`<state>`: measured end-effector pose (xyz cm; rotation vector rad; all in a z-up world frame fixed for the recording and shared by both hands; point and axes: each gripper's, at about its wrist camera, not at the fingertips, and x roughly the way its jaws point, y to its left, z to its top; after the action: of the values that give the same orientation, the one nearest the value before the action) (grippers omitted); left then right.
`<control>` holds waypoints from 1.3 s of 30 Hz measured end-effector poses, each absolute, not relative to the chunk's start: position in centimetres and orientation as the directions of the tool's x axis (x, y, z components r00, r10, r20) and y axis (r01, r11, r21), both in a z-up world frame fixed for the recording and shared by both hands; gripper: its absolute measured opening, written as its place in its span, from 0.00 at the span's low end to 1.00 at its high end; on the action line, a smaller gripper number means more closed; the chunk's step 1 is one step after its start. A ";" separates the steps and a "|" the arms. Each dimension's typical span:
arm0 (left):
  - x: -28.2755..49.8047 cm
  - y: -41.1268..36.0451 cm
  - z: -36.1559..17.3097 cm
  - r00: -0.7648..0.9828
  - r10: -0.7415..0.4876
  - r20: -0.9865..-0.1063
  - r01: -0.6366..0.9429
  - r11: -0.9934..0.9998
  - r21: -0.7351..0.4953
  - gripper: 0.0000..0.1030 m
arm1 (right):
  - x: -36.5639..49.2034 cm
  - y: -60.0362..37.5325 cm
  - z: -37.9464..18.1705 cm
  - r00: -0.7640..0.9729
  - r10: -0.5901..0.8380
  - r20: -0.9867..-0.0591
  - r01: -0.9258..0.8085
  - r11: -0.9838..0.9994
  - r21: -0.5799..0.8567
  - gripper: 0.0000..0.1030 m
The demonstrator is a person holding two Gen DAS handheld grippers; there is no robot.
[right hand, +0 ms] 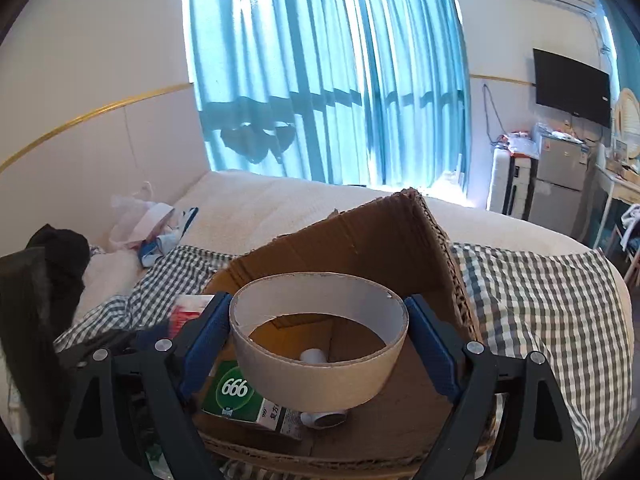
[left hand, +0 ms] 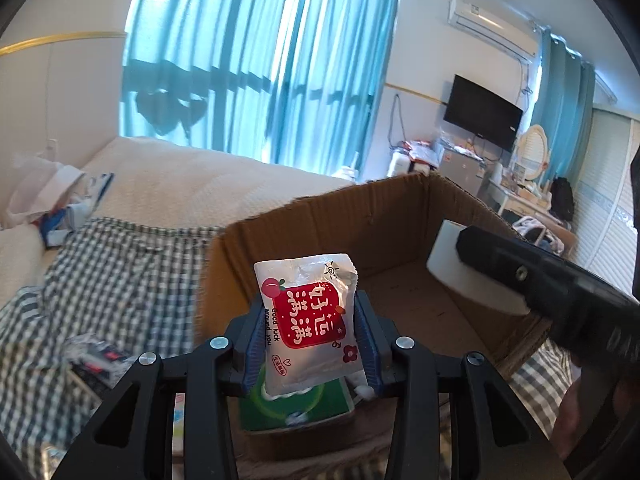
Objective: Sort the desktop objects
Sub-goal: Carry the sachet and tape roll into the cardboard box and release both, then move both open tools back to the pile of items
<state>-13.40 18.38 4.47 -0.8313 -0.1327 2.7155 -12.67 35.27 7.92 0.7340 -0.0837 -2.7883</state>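
Sachet [left hand: 308, 320]: silvery-white, red panel with white characters, small peach and red flower motifs. Tongs black with blue pads [left hand: 370, 344]. Cardboard box [left hand: 332, 216]: plain brown. Carton inside [right hand: 240, 394]: green, white "666" in a darker green circle. Cardboard ring [right hand: 320, 376]: beige outside, white inside. Blanket [right hand: 532, 300]: dark green and white gingham check. Bed [left hand: 192, 180]: cream. Curtains [right hand: 320, 68]: turquoise. Wall trim [right hand: 92, 114]: gold. Television [right hand: 572, 88]: black.
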 end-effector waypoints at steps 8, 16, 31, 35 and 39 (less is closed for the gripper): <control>-14.7 22.5 3.3 -0.709 0.385 -0.591 -0.357 -0.918 -0.169 0.63 | -13.6 36.6 9.1 -0.873 -0.171 -0.458 0.141 -0.985 0.098 0.93; -13.8 21.1 3.2 -0.699 0.382 -0.605 -0.337 -0.922 -0.193 0.95 | -11.9 36.0 10.0 -0.887 -0.157 -0.435 0.139 -0.988 0.074 1.00; -6.7 7.4 9.1 -0.784 0.182 -0.594 -0.110 -0.982 -0.156 0.95 | -4.0 31.4 11.2 -0.862 -0.234 -0.449 0.214 -0.972 0.096 1.00; -4.7 3.9 10.5 -0.795 0.149 -0.589 -0.067 -0.985 -0.159 0.95 | -2.0 29.9 11.0 -0.856 -0.237 -0.460 0.227 -0.971 0.078 1.00; -2.6 1.2 11.6 -0.810 0.117 -0.574 -0.041 -0.989 -0.144 0.96 | 0.1 29.4 10.5 -0.858 -0.261 -0.443 0.243 -0.965 0.099 1.00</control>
<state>-2.63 1.22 11.59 -0.9346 -0.1912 2.9061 0.14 29.42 10.52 0.6751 -0.0570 -2.7986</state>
